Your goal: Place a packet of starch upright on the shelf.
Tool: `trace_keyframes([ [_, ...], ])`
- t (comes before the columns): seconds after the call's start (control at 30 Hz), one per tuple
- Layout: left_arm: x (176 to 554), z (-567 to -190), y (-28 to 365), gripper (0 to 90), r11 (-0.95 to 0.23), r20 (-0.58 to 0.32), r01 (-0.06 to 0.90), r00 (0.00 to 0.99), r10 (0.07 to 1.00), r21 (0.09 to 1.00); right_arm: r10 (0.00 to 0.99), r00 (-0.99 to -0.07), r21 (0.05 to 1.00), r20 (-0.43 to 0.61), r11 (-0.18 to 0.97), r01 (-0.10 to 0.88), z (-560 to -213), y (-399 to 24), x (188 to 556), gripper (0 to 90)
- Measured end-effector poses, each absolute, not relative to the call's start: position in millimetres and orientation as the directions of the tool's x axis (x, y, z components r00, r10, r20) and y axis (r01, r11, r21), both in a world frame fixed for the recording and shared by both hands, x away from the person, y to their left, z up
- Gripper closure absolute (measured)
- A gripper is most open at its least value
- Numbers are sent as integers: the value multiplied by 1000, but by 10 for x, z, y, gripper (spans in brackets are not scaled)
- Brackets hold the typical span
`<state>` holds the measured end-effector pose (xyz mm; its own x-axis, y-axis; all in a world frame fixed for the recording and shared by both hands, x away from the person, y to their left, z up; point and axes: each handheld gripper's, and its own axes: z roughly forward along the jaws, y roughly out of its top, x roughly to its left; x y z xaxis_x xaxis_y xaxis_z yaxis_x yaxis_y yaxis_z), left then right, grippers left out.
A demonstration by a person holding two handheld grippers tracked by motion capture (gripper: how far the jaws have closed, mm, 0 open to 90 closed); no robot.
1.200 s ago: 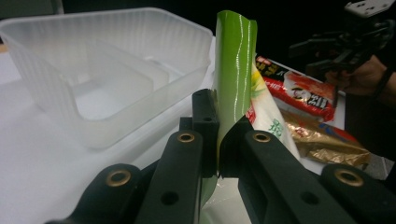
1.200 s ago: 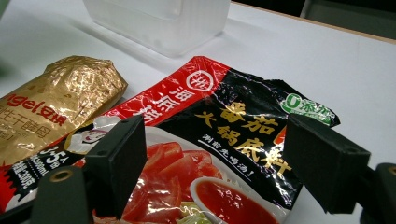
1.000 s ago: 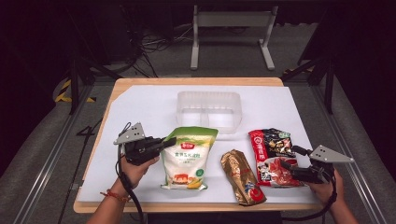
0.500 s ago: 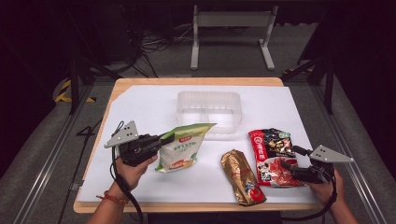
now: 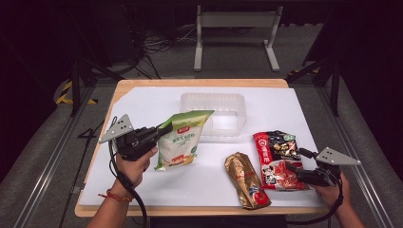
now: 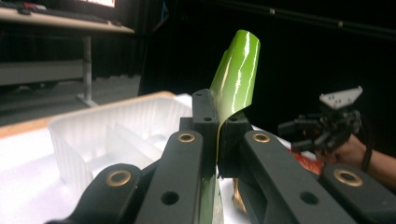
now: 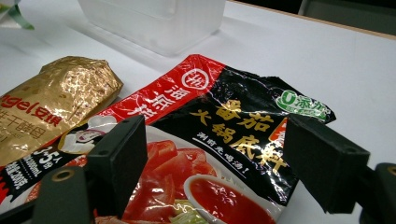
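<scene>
Between the jaws of the left tongs (image 5: 164,131): the green top edge of the green-and-white pouch (image 5: 181,140), clamped tight, jaws pressed together on the thin film. Hanging from that grip, lifted clear of the white sheet (image 5: 157,102) over the table (image 5: 142,83), tilted, lower end sloping away toward the right tongs. Seen along the left tongs (image 6: 217,135) in the left gripper view: the pouch's glossy green edge (image 6: 237,74) curling up past the jaw tips. Just beyond the left tongs and slightly to their right: the clear plastic tray (image 5: 214,102), with dividers visible in the left gripper view (image 6: 116,128), standing apart from the pouch.

At the right tongs (image 5: 295,160): jaws spread wide, nothing gripped, resting low at the right edge of the red-and-black sauce packet (image 5: 278,159). In the right gripper view, the packet (image 7: 210,154) lying flat between and beyond the two jaws of the right tongs (image 7: 215,163), no pad pressing on it. Left of the right tongs, just beside the packet: the gold foil packet (image 5: 247,180), also flat on the sheet, its crinkled end (image 7: 60,102) plain in the right gripper view. Far beyond, from the left gripper view: the right tongs (image 6: 299,133) held in a hand.
</scene>
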<state>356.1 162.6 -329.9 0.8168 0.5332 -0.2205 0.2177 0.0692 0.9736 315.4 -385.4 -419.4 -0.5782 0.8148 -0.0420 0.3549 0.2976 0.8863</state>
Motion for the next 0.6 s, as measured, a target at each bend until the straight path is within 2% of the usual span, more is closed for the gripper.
trace_keyframes([
  [0.3, 3777, -3121, 1479, 887, 108, -235, 215, 754, 614, 971, 815, -578, 885, -42, 299, 357, -4198, -3854, 3156, 225],
  [0.6, 4020, -3016, 1313, 887, 136, -249, 211, 731, 636, 968, 814, -579, 886, -41, 298, 356, -4202, -3861, 3156, 228],
])
